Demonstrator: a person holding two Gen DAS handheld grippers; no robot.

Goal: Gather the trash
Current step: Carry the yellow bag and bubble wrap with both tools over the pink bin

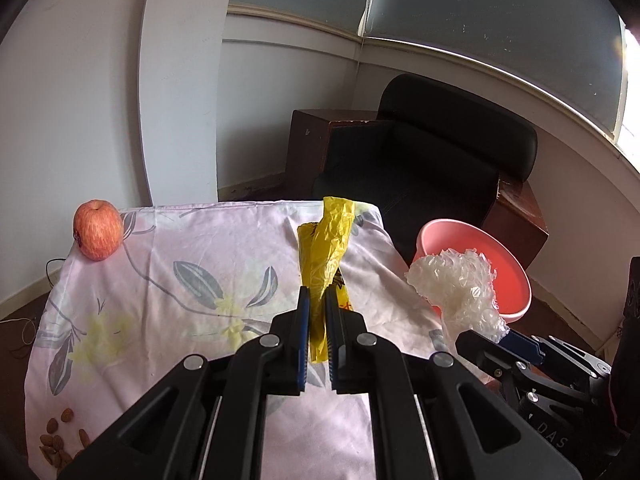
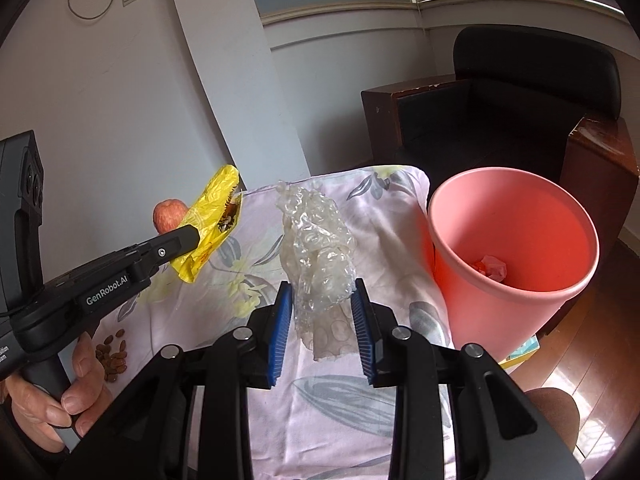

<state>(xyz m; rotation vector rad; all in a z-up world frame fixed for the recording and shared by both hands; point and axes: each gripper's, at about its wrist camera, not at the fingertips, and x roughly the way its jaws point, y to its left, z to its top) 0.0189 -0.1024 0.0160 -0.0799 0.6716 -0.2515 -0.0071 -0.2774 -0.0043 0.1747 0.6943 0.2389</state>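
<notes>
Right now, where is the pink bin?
The pink bin stands off the table's right edge, beside the floral cloth and before the black armchair; it is right of the right gripper.

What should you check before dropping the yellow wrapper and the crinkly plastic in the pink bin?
1. Left gripper holds the yellow wrapper: ok, pinched between the fingers.
2. Right gripper holds the clear plastic: ok, though the jaws sit wide around it, so the grip may be loose.
3. Pink bin upright and open: ok.
4. Room in the bin: ok, only a small scrap at the bottom.
5. Either piece over the bin: not ok, both are over the table's cloth.
6. Apple and nuts out of the way: ok.
</notes>
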